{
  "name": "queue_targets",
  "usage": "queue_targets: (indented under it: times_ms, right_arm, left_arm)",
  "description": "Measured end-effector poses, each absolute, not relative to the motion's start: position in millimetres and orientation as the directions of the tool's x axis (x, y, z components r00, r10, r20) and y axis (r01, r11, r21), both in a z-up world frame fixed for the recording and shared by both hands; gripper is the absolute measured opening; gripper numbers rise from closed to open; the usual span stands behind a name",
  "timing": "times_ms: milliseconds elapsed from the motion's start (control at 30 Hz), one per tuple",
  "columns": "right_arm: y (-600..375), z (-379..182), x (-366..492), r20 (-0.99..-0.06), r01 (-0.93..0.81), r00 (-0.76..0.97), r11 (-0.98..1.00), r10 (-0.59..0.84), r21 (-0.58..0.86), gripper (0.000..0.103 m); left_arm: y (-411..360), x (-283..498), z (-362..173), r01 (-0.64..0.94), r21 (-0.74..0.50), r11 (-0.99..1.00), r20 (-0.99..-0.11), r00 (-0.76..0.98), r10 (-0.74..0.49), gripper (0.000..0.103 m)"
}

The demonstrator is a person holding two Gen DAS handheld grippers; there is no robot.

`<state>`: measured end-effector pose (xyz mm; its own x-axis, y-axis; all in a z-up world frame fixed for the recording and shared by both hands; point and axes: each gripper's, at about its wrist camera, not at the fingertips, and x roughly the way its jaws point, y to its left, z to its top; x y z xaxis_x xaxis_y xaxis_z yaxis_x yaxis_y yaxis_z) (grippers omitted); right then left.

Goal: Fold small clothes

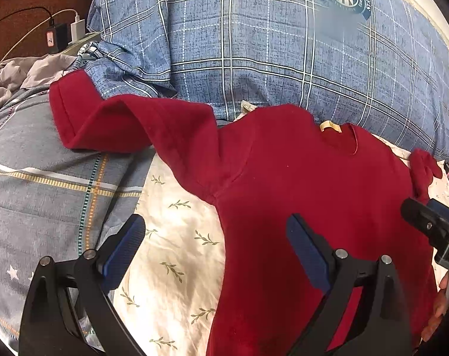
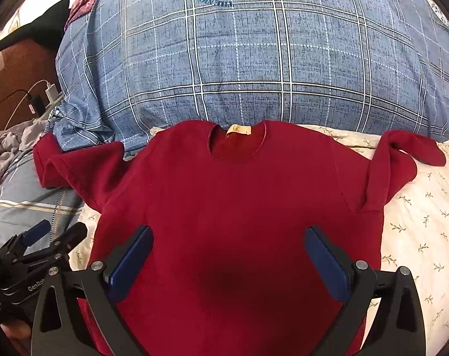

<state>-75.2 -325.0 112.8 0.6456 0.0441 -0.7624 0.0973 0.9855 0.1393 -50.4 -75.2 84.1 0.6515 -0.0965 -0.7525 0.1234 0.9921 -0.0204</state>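
Observation:
A small dark red long-sleeved top [image 2: 230,201] lies flat, front up, on a cream leaf-print sheet [image 2: 423,237], neck and tan label [image 2: 237,130] toward the far side. Its left sleeve [image 1: 111,124] stretches out over a grey quilt; its right sleeve [image 2: 399,160] is bent back on itself. My left gripper [image 1: 215,237] is open and empty above the top's left side edge. My right gripper [image 2: 228,246] is open and empty above the middle of the top's body. The left gripper also shows in the right wrist view [image 2: 55,234], and the right gripper in the left wrist view [image 1: 431,225].
A big blue plaid pillow [image 2: 254,65] lies just beyond the collar. A grey plaid quilt [image 1: 40,190] lies to the left, with crumpled pale cloth [image 1: 14,74] and plugged-in chargers [image 1: 67,32] at the far left.

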Motion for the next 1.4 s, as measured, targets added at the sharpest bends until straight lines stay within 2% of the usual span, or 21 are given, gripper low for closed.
queue_targets:
  times_ms: [1400]
  right_arm:
    - [-319, 99, -61, -0.784, 0.098, 0.620, 0.989, 0.025, 0.109, 0.102]
  left_arm:
    - [-68, -39, 83, 0.106, -0.020, 0.994, -0.747, 0.659, -0.086, 0.097]
